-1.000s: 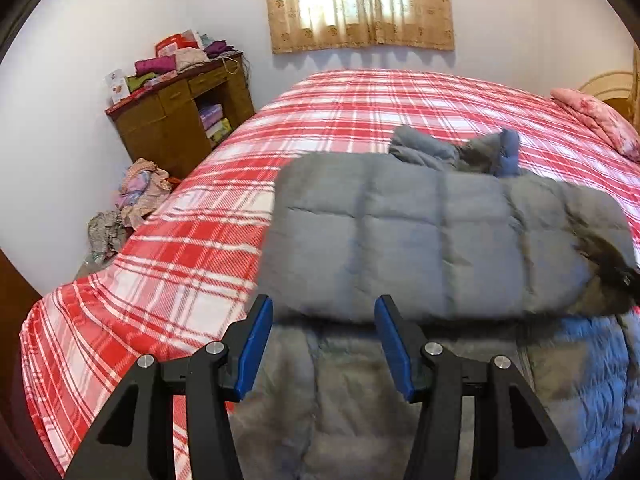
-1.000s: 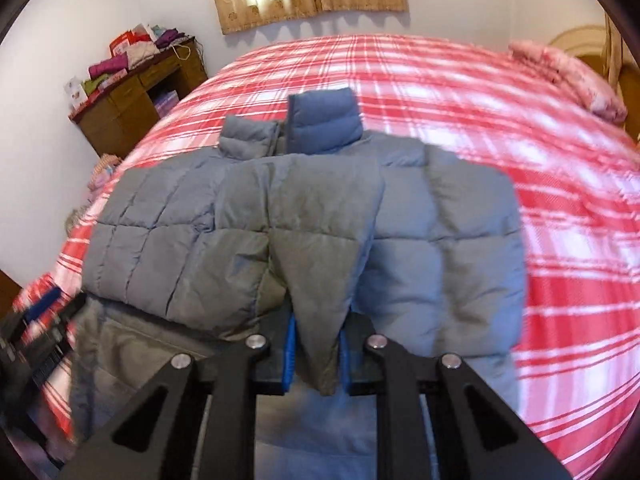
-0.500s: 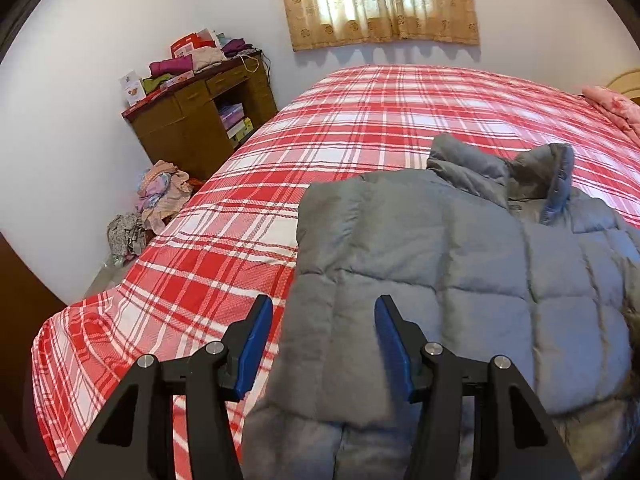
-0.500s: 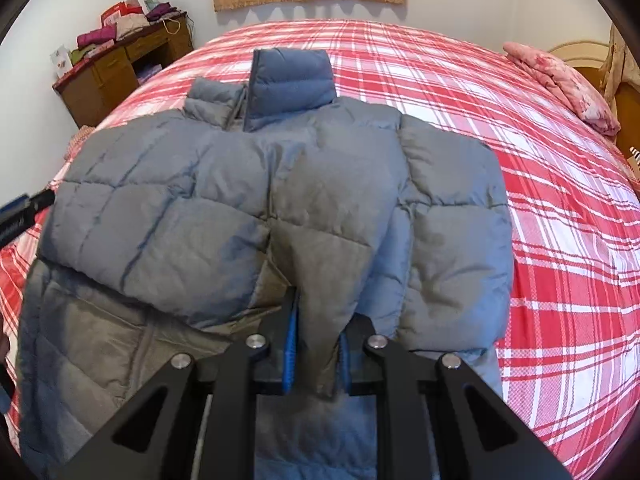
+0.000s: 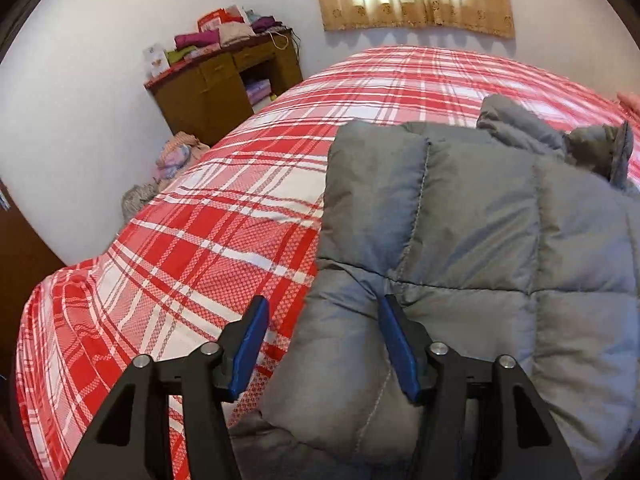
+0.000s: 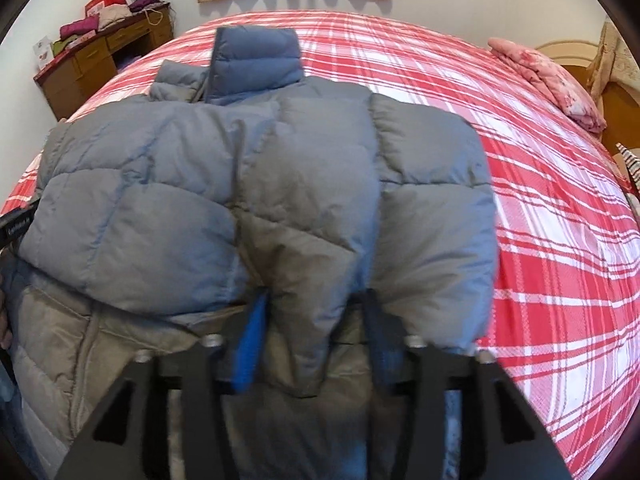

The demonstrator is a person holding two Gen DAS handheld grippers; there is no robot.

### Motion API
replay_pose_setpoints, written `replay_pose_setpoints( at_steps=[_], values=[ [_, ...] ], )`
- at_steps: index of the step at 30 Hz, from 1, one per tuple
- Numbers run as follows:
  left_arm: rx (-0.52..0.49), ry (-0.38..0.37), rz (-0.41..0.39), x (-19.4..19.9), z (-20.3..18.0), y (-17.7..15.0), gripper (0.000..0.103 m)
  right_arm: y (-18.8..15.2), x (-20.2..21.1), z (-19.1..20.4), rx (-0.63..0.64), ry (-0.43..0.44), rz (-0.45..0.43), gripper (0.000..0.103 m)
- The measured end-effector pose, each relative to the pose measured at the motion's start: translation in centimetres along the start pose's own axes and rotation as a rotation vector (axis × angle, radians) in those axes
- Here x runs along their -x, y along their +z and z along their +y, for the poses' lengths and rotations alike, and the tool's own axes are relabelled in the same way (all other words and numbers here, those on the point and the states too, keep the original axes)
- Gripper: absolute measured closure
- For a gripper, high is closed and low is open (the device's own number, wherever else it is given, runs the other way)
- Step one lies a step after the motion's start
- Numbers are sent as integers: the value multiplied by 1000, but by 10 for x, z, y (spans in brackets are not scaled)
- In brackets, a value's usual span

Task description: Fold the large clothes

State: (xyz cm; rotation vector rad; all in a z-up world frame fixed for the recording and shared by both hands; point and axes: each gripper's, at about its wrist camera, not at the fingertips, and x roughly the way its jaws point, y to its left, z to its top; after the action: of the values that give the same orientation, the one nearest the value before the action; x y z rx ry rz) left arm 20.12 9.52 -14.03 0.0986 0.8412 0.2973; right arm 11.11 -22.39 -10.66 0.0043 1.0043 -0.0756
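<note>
Grippers are both pointing steeply down at the grey jacket [image 6: 256,200] lying folded on the bed [image 6: 560,240]. Left gripper [image 5: 320,344] is opening over its left edge; right gripper [image 6: 312,340] is opening, sleeve loose between its jaws. Only the right view is showing the pillow [image 6: 548,76] beyond the jacket.

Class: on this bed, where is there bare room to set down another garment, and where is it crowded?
Bare plaid bedspread lies between the grey puffer jacket and the pink pillow, and between the jacket's collar and the curtained wall. Another strip borders the jacket on the dresser side. The near middle is crowded by the jacket.
</note>
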Motion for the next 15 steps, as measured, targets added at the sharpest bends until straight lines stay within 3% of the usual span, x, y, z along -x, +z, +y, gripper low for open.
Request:
replay_pose_setpoints(
  at_steps=[6,9,11,15],
  values=[
    [7,12,-19,-1,-1,-4,42,1,57,-4,-41,-83,-170,44],
    [-8,31,-26,2,-6,-5,42,13,64,16,5,-65,-200,50],
    [-16,40,-28,3,-7,-5,42,19,54,27,29,-35,-180,50],
    [-9,29,-19,0,-6,-5,41,12,4,30,43,1,-33,57]
  ],
)
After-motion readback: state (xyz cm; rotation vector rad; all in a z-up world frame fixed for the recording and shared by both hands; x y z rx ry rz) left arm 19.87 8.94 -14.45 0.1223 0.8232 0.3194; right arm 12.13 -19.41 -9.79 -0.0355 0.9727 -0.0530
